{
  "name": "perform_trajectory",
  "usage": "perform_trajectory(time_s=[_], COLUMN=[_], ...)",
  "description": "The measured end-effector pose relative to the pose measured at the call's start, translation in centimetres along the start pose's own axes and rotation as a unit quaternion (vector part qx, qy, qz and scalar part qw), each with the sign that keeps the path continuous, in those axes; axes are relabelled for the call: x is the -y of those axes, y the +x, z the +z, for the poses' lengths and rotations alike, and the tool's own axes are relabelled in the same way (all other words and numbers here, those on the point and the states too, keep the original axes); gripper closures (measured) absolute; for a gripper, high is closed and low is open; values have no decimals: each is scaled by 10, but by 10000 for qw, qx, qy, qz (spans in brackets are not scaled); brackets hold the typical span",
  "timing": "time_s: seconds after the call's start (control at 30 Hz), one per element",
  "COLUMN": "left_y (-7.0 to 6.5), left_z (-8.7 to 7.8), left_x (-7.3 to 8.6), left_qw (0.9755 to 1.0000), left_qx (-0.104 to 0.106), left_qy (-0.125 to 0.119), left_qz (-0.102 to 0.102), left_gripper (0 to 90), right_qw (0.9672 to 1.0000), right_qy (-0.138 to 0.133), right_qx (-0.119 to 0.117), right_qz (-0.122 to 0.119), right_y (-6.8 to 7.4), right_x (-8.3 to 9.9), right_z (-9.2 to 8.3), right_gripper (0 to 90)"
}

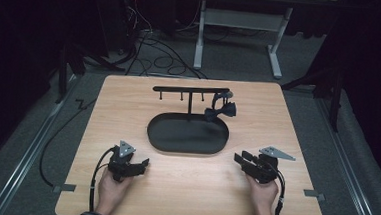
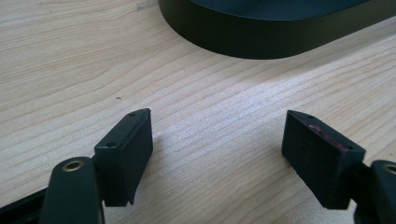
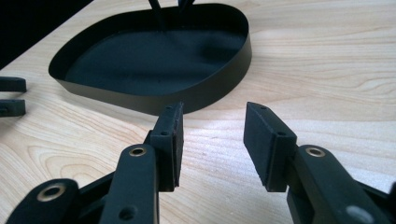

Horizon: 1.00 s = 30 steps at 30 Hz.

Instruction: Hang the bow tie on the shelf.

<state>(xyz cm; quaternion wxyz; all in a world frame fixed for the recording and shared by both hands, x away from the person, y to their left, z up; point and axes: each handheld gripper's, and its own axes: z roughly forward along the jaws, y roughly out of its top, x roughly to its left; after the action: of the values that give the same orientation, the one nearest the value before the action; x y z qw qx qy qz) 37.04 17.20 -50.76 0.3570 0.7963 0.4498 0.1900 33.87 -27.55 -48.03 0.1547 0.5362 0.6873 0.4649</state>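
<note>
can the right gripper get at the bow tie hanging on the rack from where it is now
Probably yes: the right gripper stands open and empty, and bare table lies between it and the bow tie.

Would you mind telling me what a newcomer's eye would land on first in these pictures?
Probably the black oval tray at the middle of the wooden table, with a T-shaped rack rising from its far side. A dark bow tie hangs from the rack's right end. Nearer the person, the left gripper and right gripper rest on the table either side of the tray, jaws open and empty.
</note>
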Motion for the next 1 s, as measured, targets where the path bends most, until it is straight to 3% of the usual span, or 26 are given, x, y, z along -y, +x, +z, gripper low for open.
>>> perform_trajectory(time_s=[1.0], left_y=[0], left_z=[0], left_x=[0], left_qw=[10000], left_qx=[-2], left_qy=[-1], left_qz=[-3], left_gripper=[254], right_qw=[9990], right_qy=[375], right_qx=[134], right_qz=[-198], right_y=[7], right_x=[13], right_z=[16], right_gripper=[577])
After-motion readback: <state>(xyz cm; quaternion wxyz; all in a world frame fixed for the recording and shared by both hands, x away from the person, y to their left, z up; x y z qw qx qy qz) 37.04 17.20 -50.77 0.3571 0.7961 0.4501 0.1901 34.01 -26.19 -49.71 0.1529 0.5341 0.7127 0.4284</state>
